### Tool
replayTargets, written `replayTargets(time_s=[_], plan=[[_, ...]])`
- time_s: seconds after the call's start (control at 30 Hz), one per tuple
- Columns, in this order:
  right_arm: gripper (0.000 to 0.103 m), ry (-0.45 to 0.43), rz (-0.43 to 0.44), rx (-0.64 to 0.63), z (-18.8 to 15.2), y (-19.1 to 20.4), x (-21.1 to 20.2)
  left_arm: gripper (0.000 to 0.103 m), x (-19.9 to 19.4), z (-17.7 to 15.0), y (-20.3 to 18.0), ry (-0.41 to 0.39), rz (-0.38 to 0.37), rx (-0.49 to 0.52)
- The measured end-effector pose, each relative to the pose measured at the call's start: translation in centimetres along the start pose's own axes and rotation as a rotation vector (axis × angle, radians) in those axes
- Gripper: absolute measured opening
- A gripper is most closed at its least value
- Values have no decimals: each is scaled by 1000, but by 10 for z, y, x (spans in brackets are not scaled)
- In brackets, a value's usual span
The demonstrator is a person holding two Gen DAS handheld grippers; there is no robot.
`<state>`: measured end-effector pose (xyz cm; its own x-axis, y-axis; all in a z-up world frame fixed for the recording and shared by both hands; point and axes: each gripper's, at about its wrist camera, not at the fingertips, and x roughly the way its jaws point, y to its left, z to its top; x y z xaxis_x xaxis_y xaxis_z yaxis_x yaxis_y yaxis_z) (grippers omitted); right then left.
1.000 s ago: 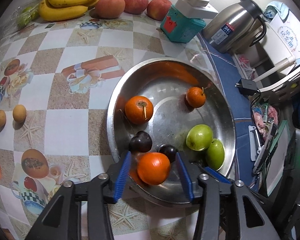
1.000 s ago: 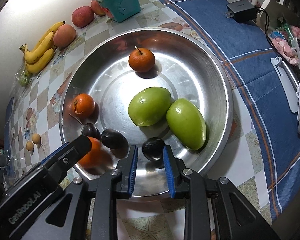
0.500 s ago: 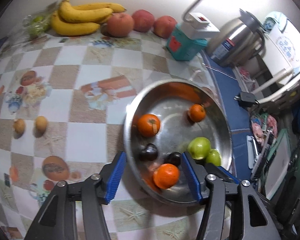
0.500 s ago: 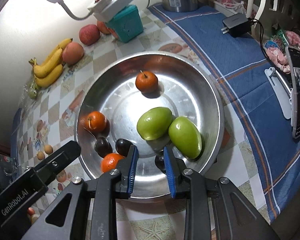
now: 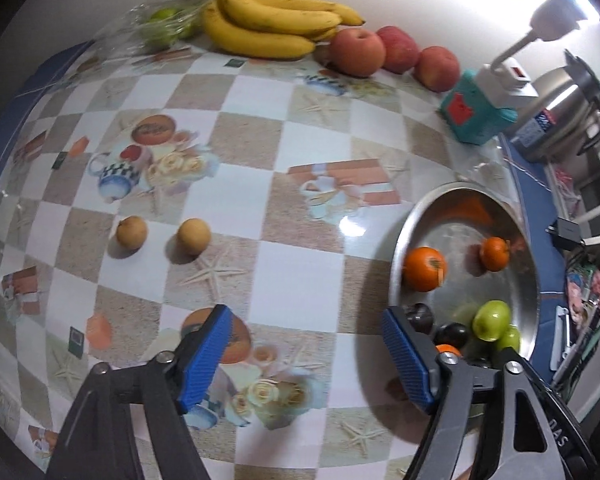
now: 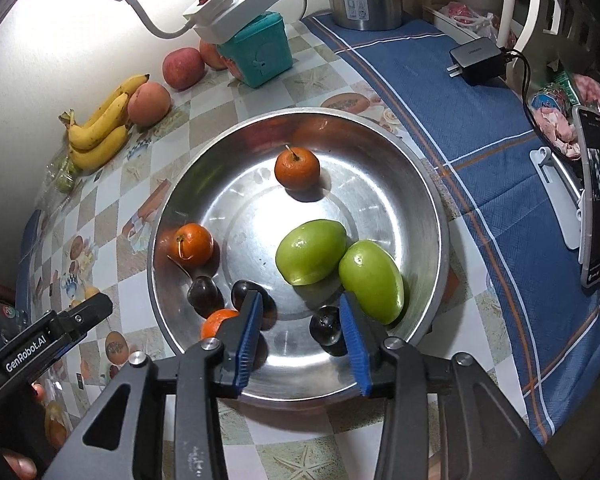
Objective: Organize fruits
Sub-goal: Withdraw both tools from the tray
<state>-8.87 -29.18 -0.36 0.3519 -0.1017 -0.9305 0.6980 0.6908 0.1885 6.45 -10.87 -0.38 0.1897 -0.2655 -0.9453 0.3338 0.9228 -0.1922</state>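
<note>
Right gripper (image 6: 300, 340): jaws opening, nothing clamped; a small dark round plum (image 6: 325, 326) lies loose between them inside the shiny steel basin (image 6: 428, 208). Likely light, slick, bruisable: take it across its middle. Left gripper (image 5: 306, 354): jaws opening, empty, beside the basin.

The left gripper (image 5: 306, 354) hangs over the checkered tablecloth (image 5: 240, 184) just left of the steel bowl (image 5: 396, 264) — jaws opening, nothing between them — with two small brown fruits (image 5: 194, 237) farther left.
</note>
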Motion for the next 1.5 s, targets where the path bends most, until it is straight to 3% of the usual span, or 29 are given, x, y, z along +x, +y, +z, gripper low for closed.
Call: replayTargets(time_s=[0.07, 0.2, 0.3, 0.4, 0.6, 0.67, 1.0, 1.1, 1.5], plan=[[61, 3, -1, -1, 0, 0, 2, 94, 2, 0, 1, 0, 12, -2], [62, 10, -4, -9, -1, 1, 4, 101, 4, -2, 0, 3, 43, 16], [64, 23, -14, -15, -1, 1, 8, 103, 7, -4, -4, 2, 70, 36], [76, 29, -17, -20, -2, 2, 10, 103, 11, -5, -6, 9, 86, 50], [78, 30, -20, -33, -4, 4, 12, 103, 13, -7, -8, 9, 101, 66], [89, 30, -25, -34, -4, 3, 13, 103, 13, -7, -9, 7, 106, 70], [89, 21, -29, -34, -3, 0, 14, 103, 12, -6, -11, -8, 113, 82], [98, 9, -27, -44, -3, 1, 12, 103, 12, -6, -10, -9, 114, 87], [98, 2, -29, -68, -4, 7, 13, 103, 10, -5, -12, -15, 107, 103]])
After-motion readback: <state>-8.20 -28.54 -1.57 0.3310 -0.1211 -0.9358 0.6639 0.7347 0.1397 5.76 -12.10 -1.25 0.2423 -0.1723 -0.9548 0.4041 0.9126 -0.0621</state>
